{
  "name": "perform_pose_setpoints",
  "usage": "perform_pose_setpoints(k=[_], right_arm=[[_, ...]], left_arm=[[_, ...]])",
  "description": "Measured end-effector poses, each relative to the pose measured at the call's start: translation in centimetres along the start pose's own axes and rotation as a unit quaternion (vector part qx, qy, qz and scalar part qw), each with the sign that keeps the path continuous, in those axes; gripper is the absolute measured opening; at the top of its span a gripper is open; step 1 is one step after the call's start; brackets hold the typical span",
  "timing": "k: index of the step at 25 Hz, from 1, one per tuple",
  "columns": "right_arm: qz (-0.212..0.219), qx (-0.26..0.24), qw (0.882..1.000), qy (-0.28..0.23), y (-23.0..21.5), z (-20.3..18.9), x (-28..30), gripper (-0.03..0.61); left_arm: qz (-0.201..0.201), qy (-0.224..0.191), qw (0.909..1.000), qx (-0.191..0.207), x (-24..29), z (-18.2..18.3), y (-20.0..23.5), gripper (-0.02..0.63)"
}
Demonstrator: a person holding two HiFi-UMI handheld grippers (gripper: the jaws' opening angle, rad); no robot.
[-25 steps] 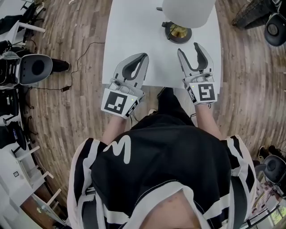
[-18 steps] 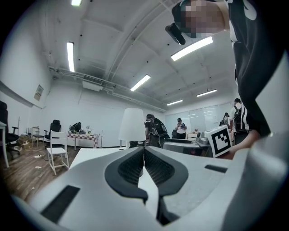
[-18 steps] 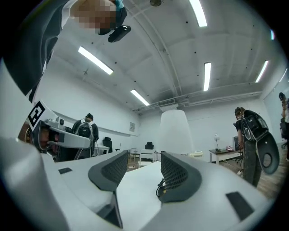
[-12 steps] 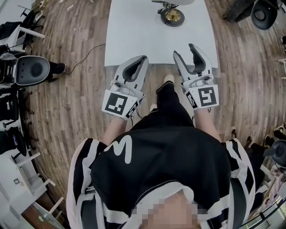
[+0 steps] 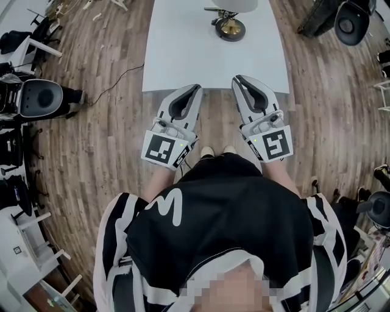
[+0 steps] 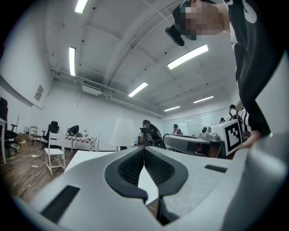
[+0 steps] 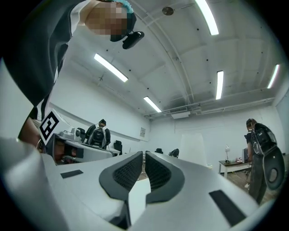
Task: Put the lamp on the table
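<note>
The lamp, with a white shade [image 5: 235, 4] on a brass base [image 5: 230, 28], stands upright at the far end of the white table [image 5: 183, 55]. Both grippers hang over the floor just short of the table's near edge, well apart from the lamp. My left gripper [image 5: 195, 89] is shut with nothing in it. My right gripper [image 5: 236, 80] has just been closing, and its jaws now stand together with nothing between them. The shade [image 6: 120, 132] shows small beyond the left gripper [image 6: 144, 148] in the left gripper view. It also rises as a pale shade [image 7: 193, 146] right of the right gripper [image 7: 144, 154].
Wood floor surrounds the table. A dark office chair [image 5: 42, 94] and a floor cable [image 5: 116, 76] lie to the left, another chair [image 5: 346, 21] at the top right. A white chair [image 6: 53, 151] and several people stand in the background.
Both grippers drew back from the table toward the person, off its near edge. The right jaws went from wide open to closed. The lamp now looks smaller and farther away.
</note>
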State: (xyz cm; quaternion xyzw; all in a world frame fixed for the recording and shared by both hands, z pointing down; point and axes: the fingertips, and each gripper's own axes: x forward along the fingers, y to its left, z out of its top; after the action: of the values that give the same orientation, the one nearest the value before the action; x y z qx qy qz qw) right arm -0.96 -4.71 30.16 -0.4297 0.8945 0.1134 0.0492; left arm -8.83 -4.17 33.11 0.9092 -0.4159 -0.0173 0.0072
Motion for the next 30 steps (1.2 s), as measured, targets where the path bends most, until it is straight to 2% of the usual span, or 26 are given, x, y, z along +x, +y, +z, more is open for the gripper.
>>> perform_pose_setpoints(k=[5, 11, 18, 25, 30], right_arm=[[0.007, 0.006, 1.0, -0.004, 0.6, 0.0, -0.4, 0.02], [-0.01, 0.02, 1.0, 0.0, 1.2, -0.8, -1.5, 0.018], [-0.003, 0.022, 1.0, -0.016, 1.9, 0.2, -2.3, 0.018], [0.021, 0.02, 0.999, -0.016, 2.8, 1.4, -5.9, 0.02], [0.025, 0.029, 0.999, -0.001, 3.5, 2.1, -10.6, 0.02]], left_arm=[[-0.015, 0.003, 0.9998, -0.008, 0.7, -0.6, -1.0, 0.008], [-0.035, 0.003, 0.9994, -0.005, 0.1, -1.0, -2.1, 0.008], [-0.028, -0.006, 0.9996, 0.008, -0.9, -0.3, -2.6, 0.008], [-0.005, -0.01, 0.9999, 0.008, -2.4, 0.2, -6.2, 0.008], [-0.005, -0.009, 0.9999, 0.0, -3.6, 0.0, -11.1, 0.008]])
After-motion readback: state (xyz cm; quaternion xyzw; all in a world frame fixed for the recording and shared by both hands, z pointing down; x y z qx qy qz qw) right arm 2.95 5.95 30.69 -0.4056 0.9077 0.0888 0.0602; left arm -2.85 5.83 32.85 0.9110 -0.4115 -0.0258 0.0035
